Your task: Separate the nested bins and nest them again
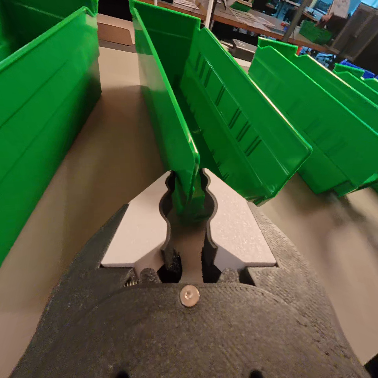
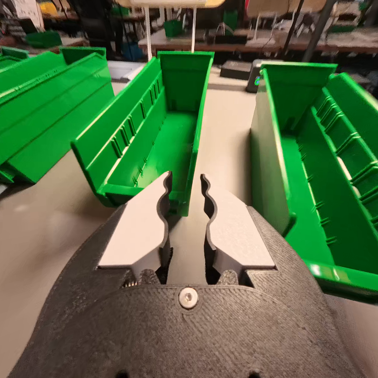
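With both grippers straddling the bin's point(image 2: 176, 143) 2 side walls on the table point(image 2: 223, 131), left gripper point(image 1: 187, 178) and right gripper point(image 2: 185, 180) stand open, pads unpressed, probably freeing it for nesting.

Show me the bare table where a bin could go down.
Right wrist view: a bare table strip runs between the middle bin and the right bin; more table lies near left. Far left is crowded with stacked bins.
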